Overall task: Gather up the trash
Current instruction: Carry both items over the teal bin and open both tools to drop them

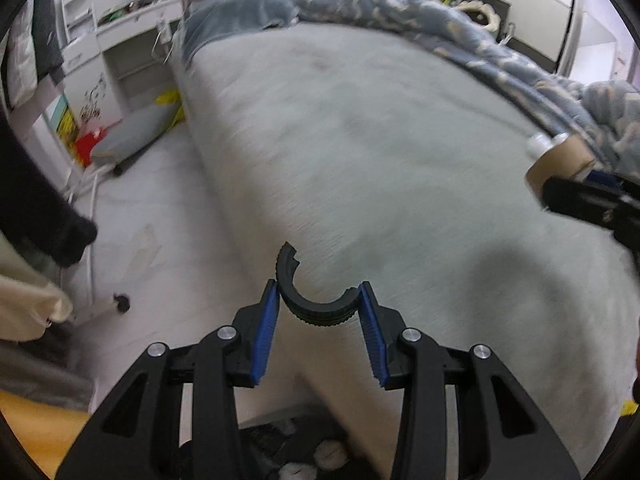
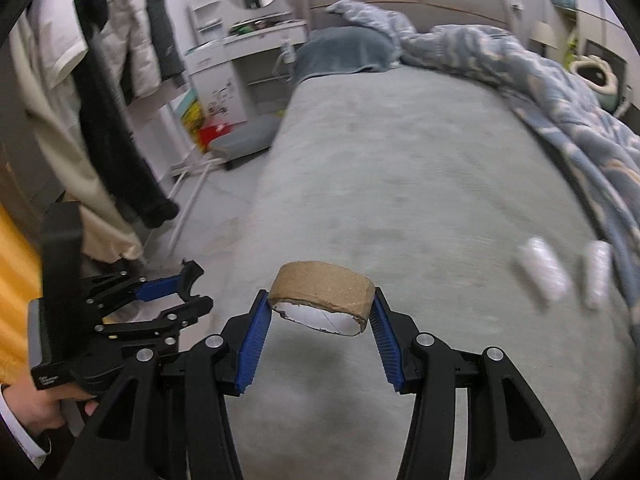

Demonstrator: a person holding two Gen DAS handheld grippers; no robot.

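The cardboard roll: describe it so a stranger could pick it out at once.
Start at the grey bed with the blue quilt bunched along one side. Above its near end, the right gripper clamps the cardboard roll. It is short and brown, unlike the two white pieces lying nearby.

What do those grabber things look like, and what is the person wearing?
Each hand-held gripper is black plastic, left and right, with two angled fingers lined with ribbed blue pads and round silver bolts at the joints. The left one's boxy black handle carries small white lettering. The hand shows a white cuff under a dark sleeve.
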